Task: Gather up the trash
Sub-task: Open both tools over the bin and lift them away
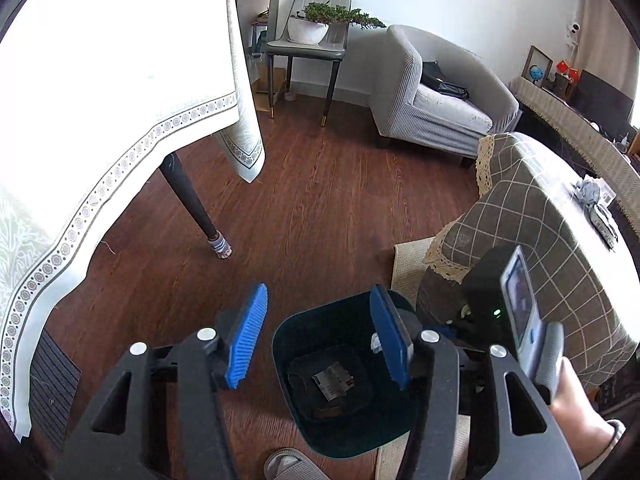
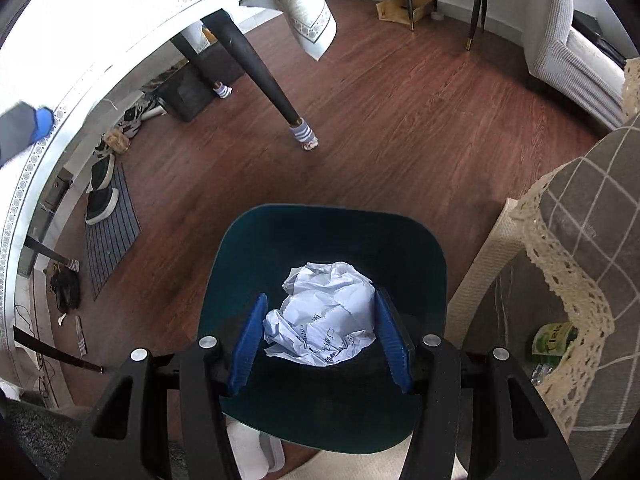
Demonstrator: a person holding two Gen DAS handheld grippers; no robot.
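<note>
Right hand-held gripper (image 2: 320, 340): ribbed blue pads clamped on a crumpled paper ball (image 2: 326, 314), white with printed or handwritten lines, heavily creased. Both pads press on its sides. The ball hangs directly over the mouth of the trash bin (image 2: 240, 256), not yet dropped in.

Left hand-held gripper (image 1: 320, 340): jaws parted at a medium gap, nothing between the pads. No earlier frame, so motion not called. It sits above the bin's left rim in its own view; the right pad overlaps the bin opening.

Trash bin: dark teal plastic, rounded-square mouth, smooth walls tapering to a smaller base. Left wrist view shows a flat grey-brown scrap (image 1: 332, 384) on the bottom; can't tell what it is.

Surroundings:
- Floor (image 2: 400, 120): reddish-brown wood-grain planks.
- Counter with white tablecloth (image 1: 120, 80), dotted ring border along the hem, black tapered legs with striped knit socks on the feet.
- Low counter to the right under a grey-brown checked cloth (image 1: 540, 220) with cream lace edging; another crumpled paper (image 1: 588, 192) lies on top, near the far edge.
- Grey ribbed-fabric armchair (image 1: 440, 96) well beyond the bin.
- The person's hand (image 1: 572, 400) grips the right device, its phone screen tilted upright.
- Grey slipper (image 1: 288, 464) just below the bin.
</note>
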